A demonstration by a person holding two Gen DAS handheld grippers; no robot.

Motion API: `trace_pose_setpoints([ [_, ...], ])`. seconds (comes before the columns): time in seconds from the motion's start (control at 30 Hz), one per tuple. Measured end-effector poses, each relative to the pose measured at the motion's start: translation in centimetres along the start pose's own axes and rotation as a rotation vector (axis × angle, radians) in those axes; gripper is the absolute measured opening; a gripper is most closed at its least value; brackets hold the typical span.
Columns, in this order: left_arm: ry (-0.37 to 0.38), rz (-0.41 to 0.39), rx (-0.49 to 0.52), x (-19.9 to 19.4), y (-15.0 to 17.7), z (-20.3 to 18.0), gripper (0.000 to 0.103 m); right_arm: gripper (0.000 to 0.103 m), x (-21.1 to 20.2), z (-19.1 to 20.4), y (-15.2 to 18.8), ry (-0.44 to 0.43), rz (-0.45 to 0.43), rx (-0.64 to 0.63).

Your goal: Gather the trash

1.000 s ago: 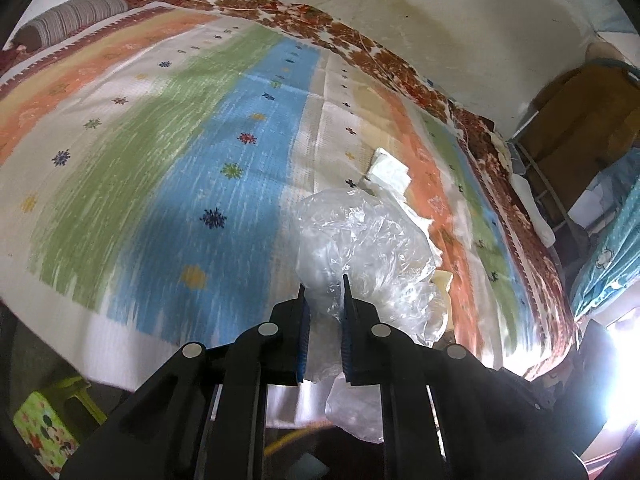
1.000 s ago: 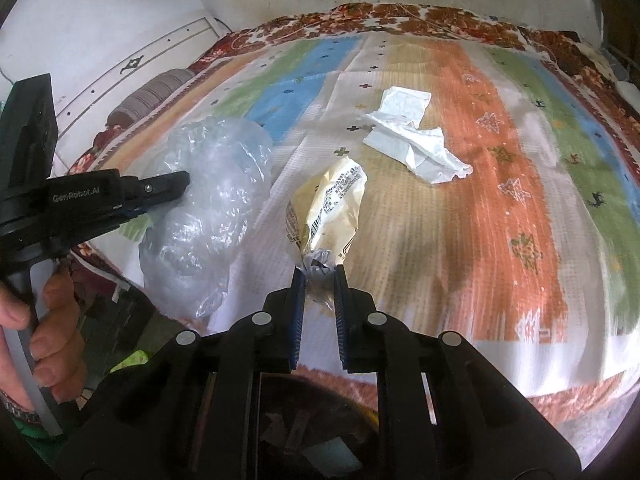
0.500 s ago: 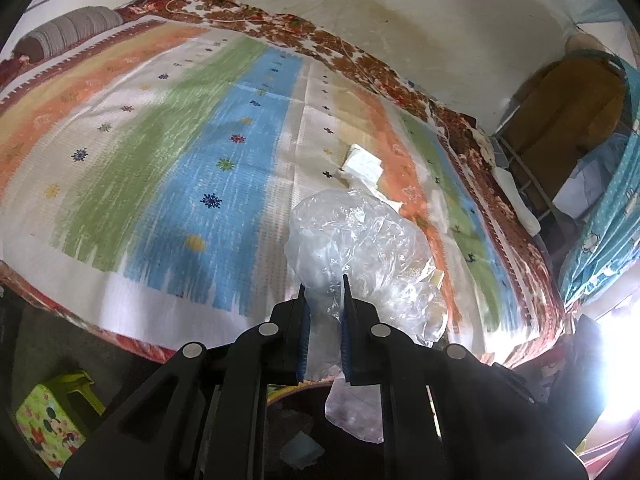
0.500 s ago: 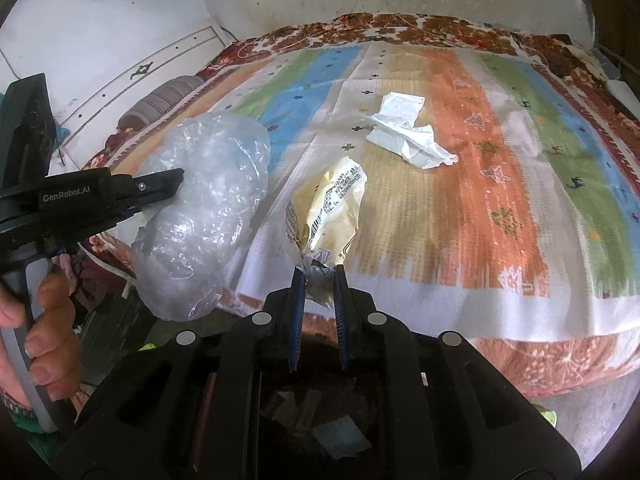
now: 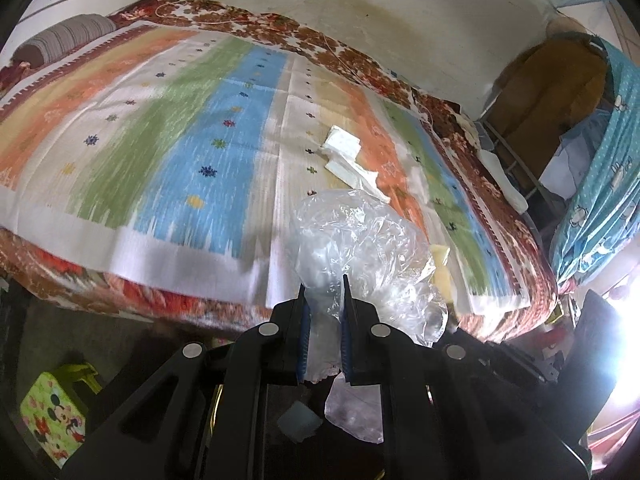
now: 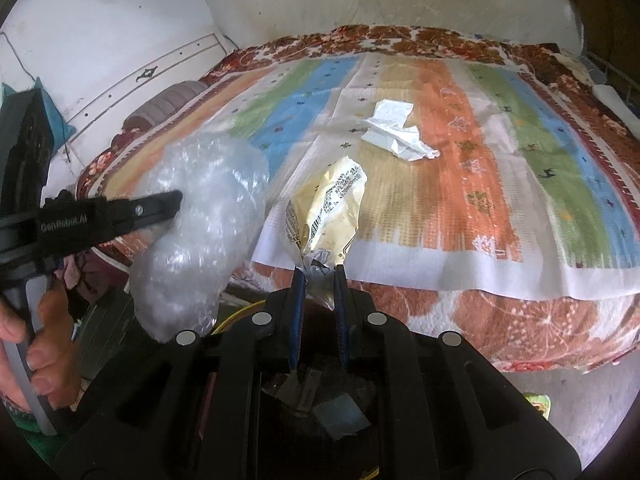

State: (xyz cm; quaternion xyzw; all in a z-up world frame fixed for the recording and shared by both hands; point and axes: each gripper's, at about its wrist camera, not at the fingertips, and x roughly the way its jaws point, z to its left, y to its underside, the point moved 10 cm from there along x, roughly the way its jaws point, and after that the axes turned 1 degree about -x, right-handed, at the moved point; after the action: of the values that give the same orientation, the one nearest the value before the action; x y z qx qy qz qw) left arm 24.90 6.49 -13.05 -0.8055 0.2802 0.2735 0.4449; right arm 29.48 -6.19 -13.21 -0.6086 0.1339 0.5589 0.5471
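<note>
My left gripper (image 5: 323, 285) is shut on a crumpled clear plastic bag (image 5: 360, 248) and holds it in the air off the near edge of the bed. The bag also shows at the left of the right wrist view (image 6: 204, 224), with the left gripper's fingers (image 6: 160, 204) on it. My right gripper (image 6: 318, 275) is shut on a cream printed wrapper (image 6: 328, 212), held up beside the plastic bag. A crumpled white paper (image 6: 396, 132) lies on the striped bed cover; it also shows in the left wrist view (image 5: 348, 156).
The bed (image 5: 160, 128) with a striped cover fills both views; a bolster pillow (image 5: 64, 38) lies at its far left. A dark bin with scraps sits below the grippers (image 6: 320, 400). A green cartoon stool (image 5: 52, 420) stands on the floor at left. A blue curtain (image 5: 600, 184) hangs at right.
Both grippers have drawn back from the bed with their loads, past its near edge. The bed looks smaller and the dark bin below has come into view.
</note>
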Motion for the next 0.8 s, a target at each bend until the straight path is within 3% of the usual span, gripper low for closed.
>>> trace_pose_setpoints([
  [0.8, -0.030, 0.050, 0.063, -3.4, 6.5, -0.3, 0.011, 0.013, -4.3, 1.1, 6.0, -0.010, 0.035, 0.007],
])
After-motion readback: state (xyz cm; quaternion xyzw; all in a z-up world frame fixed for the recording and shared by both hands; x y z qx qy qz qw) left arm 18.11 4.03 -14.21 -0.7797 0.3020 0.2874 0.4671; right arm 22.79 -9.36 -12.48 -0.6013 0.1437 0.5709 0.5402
